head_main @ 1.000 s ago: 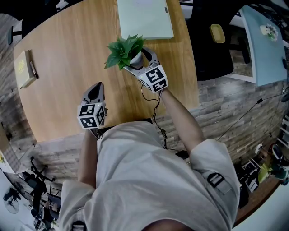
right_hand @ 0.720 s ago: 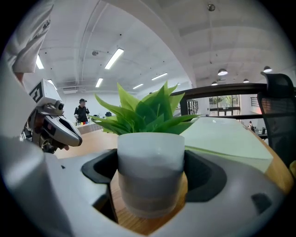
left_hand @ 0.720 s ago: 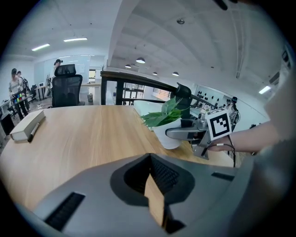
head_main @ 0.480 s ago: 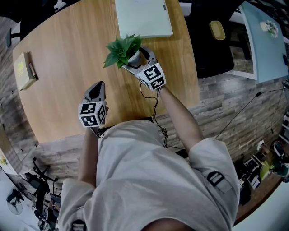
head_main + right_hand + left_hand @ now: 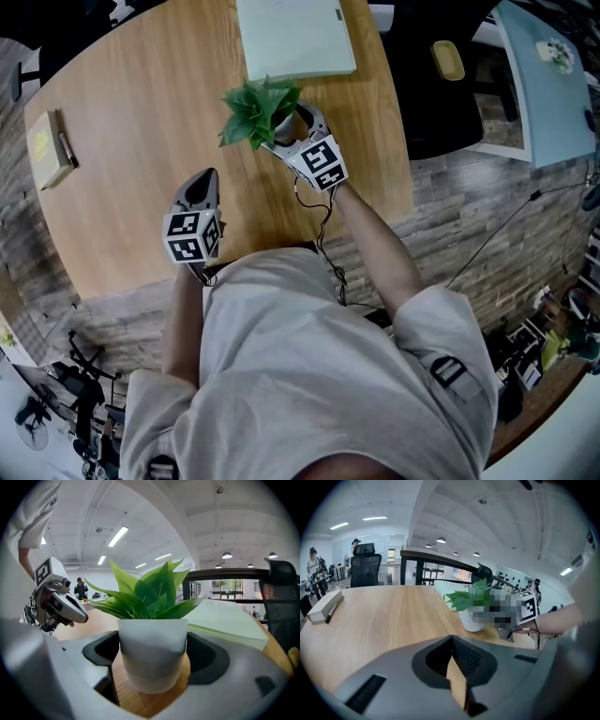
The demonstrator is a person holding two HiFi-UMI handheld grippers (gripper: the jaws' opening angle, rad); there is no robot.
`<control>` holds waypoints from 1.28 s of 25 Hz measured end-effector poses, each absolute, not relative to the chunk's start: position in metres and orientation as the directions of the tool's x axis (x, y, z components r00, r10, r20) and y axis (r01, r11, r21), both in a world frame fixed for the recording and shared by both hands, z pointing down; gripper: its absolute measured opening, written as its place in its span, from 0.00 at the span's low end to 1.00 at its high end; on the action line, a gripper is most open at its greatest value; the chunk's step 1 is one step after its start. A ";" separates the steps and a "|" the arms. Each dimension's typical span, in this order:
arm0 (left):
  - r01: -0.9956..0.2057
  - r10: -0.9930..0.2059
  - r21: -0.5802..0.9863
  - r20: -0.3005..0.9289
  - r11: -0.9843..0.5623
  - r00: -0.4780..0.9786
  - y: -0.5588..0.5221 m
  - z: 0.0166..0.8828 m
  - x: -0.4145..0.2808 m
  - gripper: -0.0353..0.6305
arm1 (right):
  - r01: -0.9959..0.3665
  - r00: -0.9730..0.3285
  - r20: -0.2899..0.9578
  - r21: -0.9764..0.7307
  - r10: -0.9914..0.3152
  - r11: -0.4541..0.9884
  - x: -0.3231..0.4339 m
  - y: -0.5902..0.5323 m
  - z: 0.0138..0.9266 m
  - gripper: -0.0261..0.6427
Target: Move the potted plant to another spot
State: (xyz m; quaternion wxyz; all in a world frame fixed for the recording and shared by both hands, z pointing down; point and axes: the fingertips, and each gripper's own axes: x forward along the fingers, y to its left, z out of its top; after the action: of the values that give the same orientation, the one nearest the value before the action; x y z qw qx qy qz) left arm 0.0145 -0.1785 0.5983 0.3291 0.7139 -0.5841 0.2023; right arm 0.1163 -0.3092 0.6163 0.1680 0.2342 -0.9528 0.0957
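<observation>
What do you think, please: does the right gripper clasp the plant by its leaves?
Not by its leaves: the right gripper clasps the plant by its pot, a jaw on either side, as the right gripper view shows.

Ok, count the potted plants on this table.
1. The potted plant stands on the wooden table between the right gripper's jaws, just short of the pale green pad. None seems hidden.

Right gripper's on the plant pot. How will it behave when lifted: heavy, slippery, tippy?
The potted plant fits between the right gripper jaws, so it is probably light. Its white wall looks smooth, so it may slip unless held firmly. The leaves hang to one side, so it might tilt slightly.
</observation>
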 end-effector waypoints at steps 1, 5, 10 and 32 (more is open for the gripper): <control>-0.967 -0.701 0.234 0.673 -0.103 0.237 -0.178 0.598 0.015 0.07 | -0.482 -0.832 0.364 -0.100 -0.418 0.871 0.118 -0.309 0.616 0.72; -0.965 -0.700 0.236 0.671 -0.112 0.245 -0.179 0.597 0.017 0.07 | -0.493 -0.820 0.383 -0.097 -0.424 0.865 0.125 -0.305 0.619 0.72; -0.963 -0.698 0.239 0.668 -0.127 0.258 -0.178 0.598 0.021 0.07 | -0.500 -0.813 0.394 -0.093 -0.430 0.861 0.128 -0.301 0.621 0.71; -0.959 -0.690 0.243 0.670 -0.143 0.273 -0.177 0.601 0.027 0.07 | -0.518 -0.796 0.407 -0.077 -0.448 0.852 0.140 -0.292 0.625 0.71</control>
State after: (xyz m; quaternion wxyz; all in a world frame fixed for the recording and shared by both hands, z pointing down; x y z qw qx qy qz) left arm 0.0274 -0.1769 0.6008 0.3272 0.7275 -0.5669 0.2056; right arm 0.1398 -0.2921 0.6251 0.1906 0.2560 -0.9432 0.0926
